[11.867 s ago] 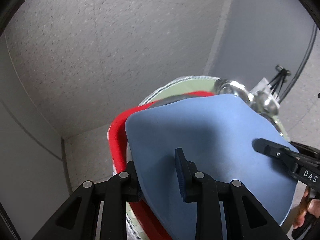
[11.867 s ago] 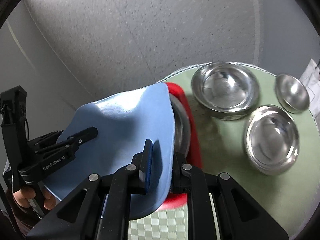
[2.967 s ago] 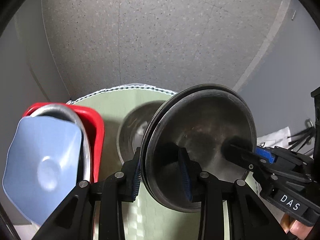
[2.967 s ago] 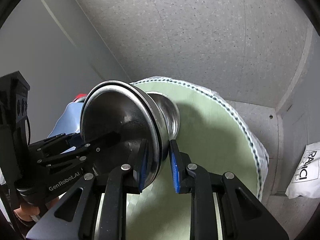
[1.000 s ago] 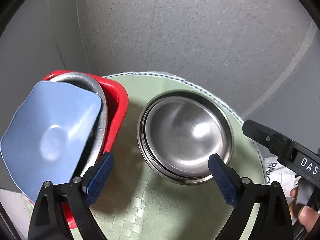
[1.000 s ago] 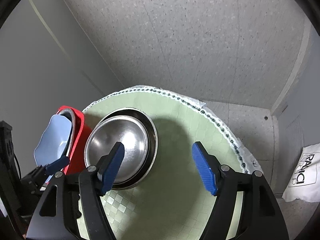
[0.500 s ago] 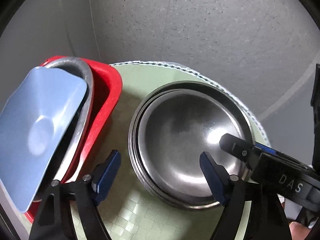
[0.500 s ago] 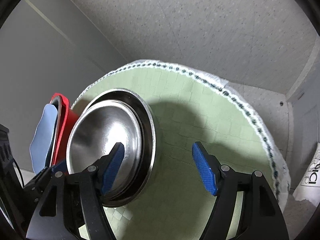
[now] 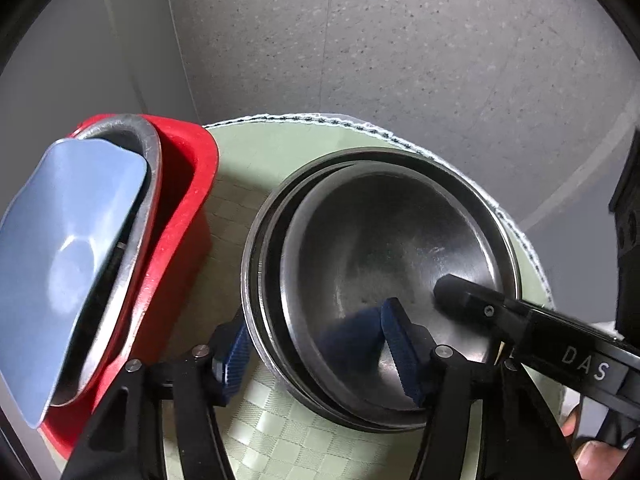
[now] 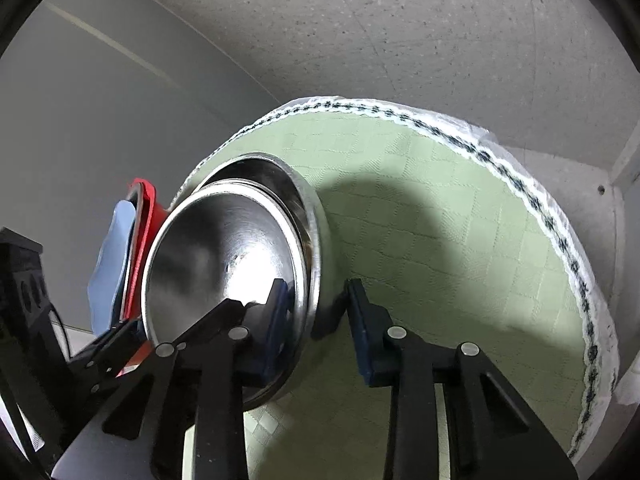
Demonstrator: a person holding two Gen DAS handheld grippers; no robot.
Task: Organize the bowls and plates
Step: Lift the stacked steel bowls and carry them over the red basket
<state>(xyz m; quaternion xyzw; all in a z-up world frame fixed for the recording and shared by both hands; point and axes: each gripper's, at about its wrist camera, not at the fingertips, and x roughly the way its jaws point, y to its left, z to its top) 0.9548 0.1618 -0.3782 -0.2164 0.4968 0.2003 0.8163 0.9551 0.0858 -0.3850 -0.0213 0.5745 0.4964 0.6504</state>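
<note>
1. Bowls: steel, nested, standing on the green mat beside the red bin.
2. Left gripper is set astride the near rim, jaws closing, not yet clamped.
3. Right gripper is set astride the opposite rim, jaws closing; contact cannot be told.
4. Opposed holds are judged meant for a level two-handed lift.

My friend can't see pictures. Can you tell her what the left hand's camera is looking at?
The left gripper is closing around the near rim of the nested shiny steel bowls on a round green checked tablecloth, one finger inside and one outside. The right gripper reaches in from the right. Left, a red plastic tub holds a pale blue plate.
</note>
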